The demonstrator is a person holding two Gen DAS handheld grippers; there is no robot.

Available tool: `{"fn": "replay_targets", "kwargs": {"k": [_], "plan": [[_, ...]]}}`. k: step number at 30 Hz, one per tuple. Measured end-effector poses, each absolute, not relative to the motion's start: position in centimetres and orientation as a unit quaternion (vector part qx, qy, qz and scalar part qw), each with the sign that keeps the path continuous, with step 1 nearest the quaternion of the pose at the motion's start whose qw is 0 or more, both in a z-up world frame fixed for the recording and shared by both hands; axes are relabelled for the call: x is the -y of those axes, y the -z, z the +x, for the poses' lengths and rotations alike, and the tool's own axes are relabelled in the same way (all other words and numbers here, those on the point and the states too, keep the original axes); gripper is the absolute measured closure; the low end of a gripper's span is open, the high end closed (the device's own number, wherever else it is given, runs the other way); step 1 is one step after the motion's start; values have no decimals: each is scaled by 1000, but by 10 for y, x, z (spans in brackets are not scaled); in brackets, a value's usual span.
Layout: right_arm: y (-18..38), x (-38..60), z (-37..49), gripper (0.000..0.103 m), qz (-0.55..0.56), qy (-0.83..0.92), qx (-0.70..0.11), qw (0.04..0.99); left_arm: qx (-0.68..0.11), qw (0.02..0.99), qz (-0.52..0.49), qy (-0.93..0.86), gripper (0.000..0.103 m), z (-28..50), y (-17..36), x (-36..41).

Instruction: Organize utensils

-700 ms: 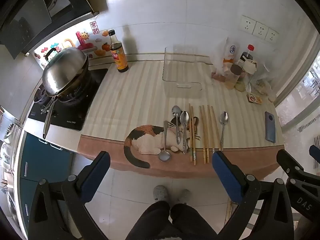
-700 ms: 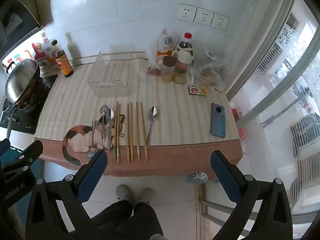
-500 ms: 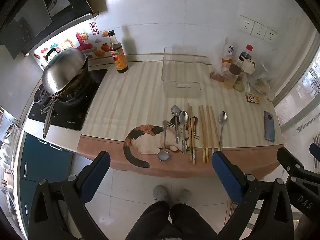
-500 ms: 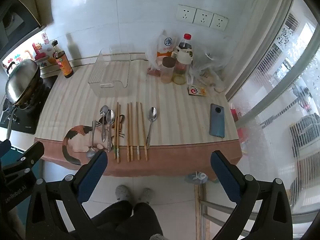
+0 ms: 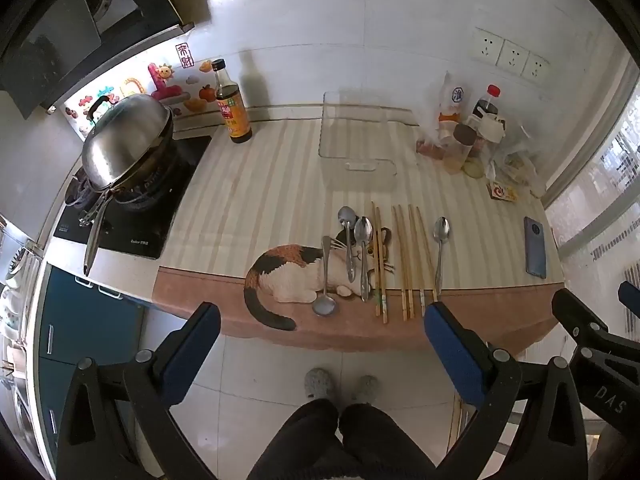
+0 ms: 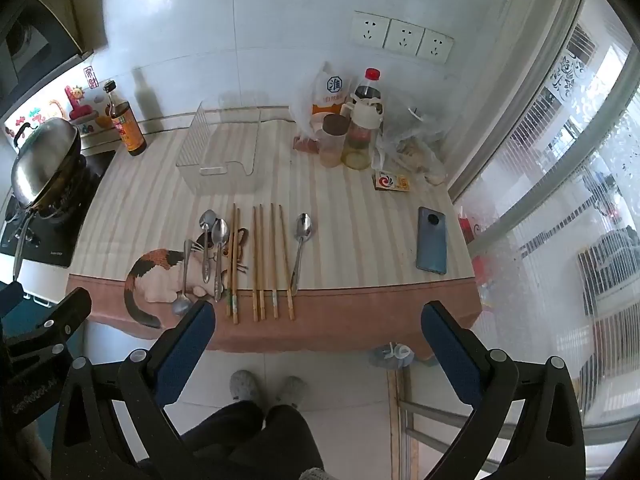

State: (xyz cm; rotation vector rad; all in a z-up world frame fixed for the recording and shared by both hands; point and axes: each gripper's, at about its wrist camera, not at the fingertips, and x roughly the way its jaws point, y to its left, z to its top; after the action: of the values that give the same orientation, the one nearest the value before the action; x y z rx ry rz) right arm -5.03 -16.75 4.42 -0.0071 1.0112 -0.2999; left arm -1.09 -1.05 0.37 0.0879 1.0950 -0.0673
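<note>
Both-side hand-held gripper pair wide apart, empty; spoons (image 6: 220,236), chopsticks (image 6: 258,264) on counter (image 6: 360,240).

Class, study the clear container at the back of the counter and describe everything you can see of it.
The clear container is a rectangular, see-through bin, plastic by its look, with ribbed side walls and a slot handle cut in the wall nearest the camera. It stands upright and looks empty on the striped mat, behind the row of spoons and chopsticks and apart from them. The brown sauce bottle stands to its left, jars to its right. Nothing touches it.
</note>
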Motion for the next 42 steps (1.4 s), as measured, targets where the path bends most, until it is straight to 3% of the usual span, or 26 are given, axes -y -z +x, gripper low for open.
{"fn": "replay_targets", "kwargs": {"k": [42], "plan": [[-48, 169, -51, 0, -5, 142, -479, 866, -518, 854, 43, 36, 0, -2, -9, 6]]}}
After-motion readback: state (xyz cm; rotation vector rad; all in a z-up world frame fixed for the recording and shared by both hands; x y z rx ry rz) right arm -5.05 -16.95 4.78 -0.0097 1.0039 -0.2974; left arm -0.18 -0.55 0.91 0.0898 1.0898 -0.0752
